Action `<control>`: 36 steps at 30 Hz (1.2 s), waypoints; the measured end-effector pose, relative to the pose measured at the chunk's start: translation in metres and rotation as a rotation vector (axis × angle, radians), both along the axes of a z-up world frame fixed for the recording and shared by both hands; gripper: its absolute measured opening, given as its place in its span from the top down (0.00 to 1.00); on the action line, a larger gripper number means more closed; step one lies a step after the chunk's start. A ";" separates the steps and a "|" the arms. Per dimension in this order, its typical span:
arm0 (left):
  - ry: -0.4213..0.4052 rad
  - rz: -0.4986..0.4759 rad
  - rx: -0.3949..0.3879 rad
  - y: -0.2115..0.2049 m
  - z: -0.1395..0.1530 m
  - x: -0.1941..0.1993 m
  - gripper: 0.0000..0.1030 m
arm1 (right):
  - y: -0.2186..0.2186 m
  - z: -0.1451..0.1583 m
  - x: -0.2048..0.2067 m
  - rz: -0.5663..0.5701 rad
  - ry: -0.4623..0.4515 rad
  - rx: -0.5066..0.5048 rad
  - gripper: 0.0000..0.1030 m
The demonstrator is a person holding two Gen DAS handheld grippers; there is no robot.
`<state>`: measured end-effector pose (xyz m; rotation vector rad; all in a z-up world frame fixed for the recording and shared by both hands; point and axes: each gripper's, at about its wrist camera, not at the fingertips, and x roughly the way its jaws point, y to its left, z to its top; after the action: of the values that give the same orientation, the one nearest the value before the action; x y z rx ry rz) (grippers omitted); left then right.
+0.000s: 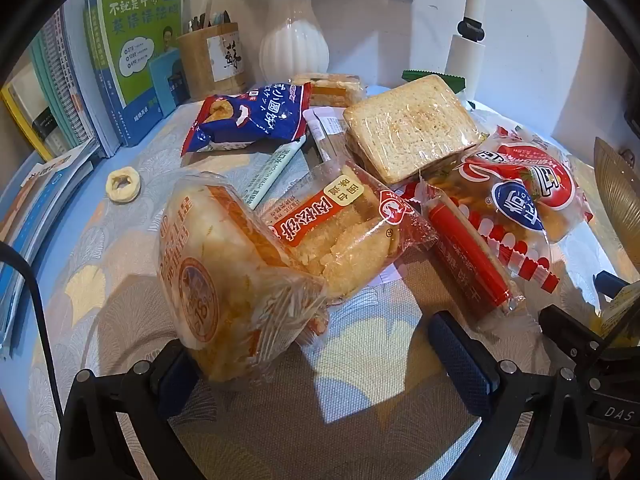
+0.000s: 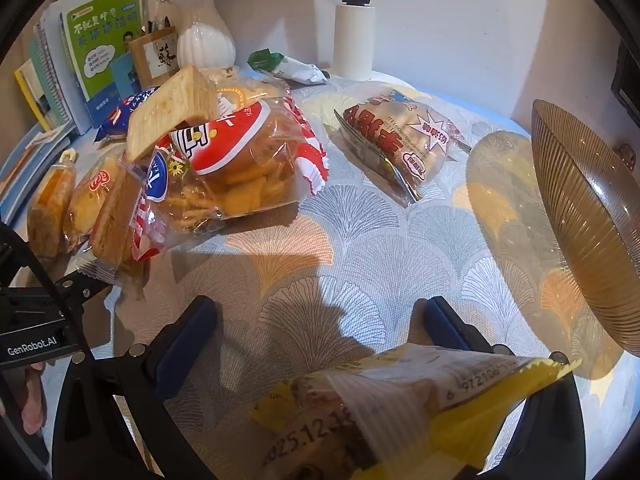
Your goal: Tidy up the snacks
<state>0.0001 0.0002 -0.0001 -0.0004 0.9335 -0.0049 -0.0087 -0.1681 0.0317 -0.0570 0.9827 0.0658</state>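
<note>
Crinkly plastic is wrapping the soft pastry pack (image 1: pixel 236 280), leaning at the wide-open left tool (image 1: pixel 320 364), ungripped; right tool (image 2: pixel 316 332) is gaping beside the yellow packet (image 2: pixel 400 404); pinch gently mid-body

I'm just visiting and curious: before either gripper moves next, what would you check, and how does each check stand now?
1. Left gripper open: ok.
2. Right gripper open: ok.
3. Bun pack between the left fingers: not ok, it leans on one finger only.
4. Yellow packet clear of the right gripper: not ok, it lies across it.
5. Bowl empty: cannot tell.
6. Cloth before the bowl free: ok.
</note>
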 end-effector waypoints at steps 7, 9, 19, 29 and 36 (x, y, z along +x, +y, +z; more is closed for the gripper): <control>-0.001 0.000 0.004 0.000 0.000 0.000 0.00 | -0.003 0.000 -0.001 0.000 -0.002 0.001 0.00; -0.001 0.000 0.004 0.000 0.000 0.000 0.00 | -0.003 -0.001 -0.001 0.000 -0.002 -0.001 0.00; 0.000 0.000 0.004 0.000 0.000 0.000 0.00 | -0.007 -0.001 -0.001 -0.002 0.001 -0.005 0.00; 0.000 0.000 0.004 0.000 0.000 0.000 0.00 | 0.001 -0.001 0.000 -0.001 0.000 -0.007 0.00; 0.000 0.000 0.004 0.000 0.000 0.000 0.00 | -0.001 -0.001 -0.001 -0.001 0.002 -0.005 0.00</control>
<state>0.0000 -0.0001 0.0000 0.0038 0.9339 -0.0028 -0.0095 -0.1694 0.0311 -0.0610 0.9845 0.0620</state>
